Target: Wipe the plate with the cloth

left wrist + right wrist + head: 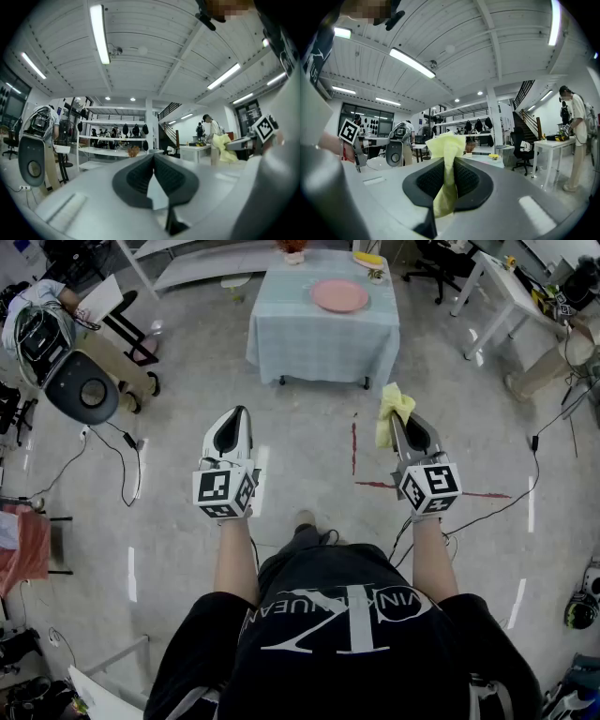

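Observation:
A pink plate [339, 295] lies on a table under a pale checked cloth cover [319, 334], far ahead of me across the floor. My right gripper [392, 418] is shut on a yellow cloth [394, 409]. In the right gripper view the cloth [446, 154] is pinched between the jaws and sticks up past their tips [450, 161]. My left gripper [241, 410] is held level beside it, shut with nothing in it [153, 157]. In the left gripper view the yellow cloth [224, 147] shows off to the right. Both grippers are well short of the table.
On the table's far edge are a yellow item [368, 258], a small object [376, 276] and something orange [293, 247]. A white desk [511, 287] and a person [553, 362] are at right. Another person with gear [47, 334] is at left. Cables [122, 465] and red tape [353, 448] mark the floor.

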A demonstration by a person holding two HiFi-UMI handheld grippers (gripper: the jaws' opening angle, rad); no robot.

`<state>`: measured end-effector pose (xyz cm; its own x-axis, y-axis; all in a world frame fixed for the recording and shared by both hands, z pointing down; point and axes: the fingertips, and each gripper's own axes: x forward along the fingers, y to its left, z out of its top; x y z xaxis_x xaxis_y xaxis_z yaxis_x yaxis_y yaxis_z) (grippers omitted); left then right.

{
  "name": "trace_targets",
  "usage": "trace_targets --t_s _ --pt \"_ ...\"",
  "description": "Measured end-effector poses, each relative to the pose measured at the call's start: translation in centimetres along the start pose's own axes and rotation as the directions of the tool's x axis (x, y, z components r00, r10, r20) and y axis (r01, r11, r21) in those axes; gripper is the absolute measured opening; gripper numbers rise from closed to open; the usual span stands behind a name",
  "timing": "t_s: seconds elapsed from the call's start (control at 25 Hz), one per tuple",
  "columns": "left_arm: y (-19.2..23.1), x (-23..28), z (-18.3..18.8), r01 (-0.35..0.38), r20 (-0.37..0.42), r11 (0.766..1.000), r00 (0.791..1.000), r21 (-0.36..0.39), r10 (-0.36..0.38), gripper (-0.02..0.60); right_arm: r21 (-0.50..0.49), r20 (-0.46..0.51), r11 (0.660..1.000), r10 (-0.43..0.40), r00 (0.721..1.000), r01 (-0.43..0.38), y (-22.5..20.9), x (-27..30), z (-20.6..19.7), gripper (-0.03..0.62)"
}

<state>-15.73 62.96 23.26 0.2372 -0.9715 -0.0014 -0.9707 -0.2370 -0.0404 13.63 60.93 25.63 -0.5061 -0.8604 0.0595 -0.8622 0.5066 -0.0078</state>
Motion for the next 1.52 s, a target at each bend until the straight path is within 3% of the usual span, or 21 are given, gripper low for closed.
trace_targets --t_s 0.56,0.92,1.28,1.52 --pt "2.3 4.3 -0.4 0.023 -0.018 1.000 1.000 -0.005 -0.023 0.000 0.005 -0.011 1.000 -0.013 1.000 0.013 -0.5 4.4 -0.3 0.041" --pt "6.5 8.6 -1.6 0.042 -0.030 0.999 0.999 -0.024 -0.043 0.000 0.021 0.014 0.996 -0.084 0.996 0.084 -0.7 8.4 -0.1 0.041" --pt "8.6 11.4 -5.5 0.051 -0.114 0.997 0.992 -0.059 -0.058 0.000 0.060 -0.057 0.987 -0.146 0.988 0.150 -2.0 9.9 -3.1 0.041" --pt "10.8 15.3 -8.3 0.038 -0.167 0.996 0.985 -0.081 -0.051 0.000 0.069 -0.081 0.985 -0.150 0.985 0.155 -4.0 14.9 -3.9 0.041"
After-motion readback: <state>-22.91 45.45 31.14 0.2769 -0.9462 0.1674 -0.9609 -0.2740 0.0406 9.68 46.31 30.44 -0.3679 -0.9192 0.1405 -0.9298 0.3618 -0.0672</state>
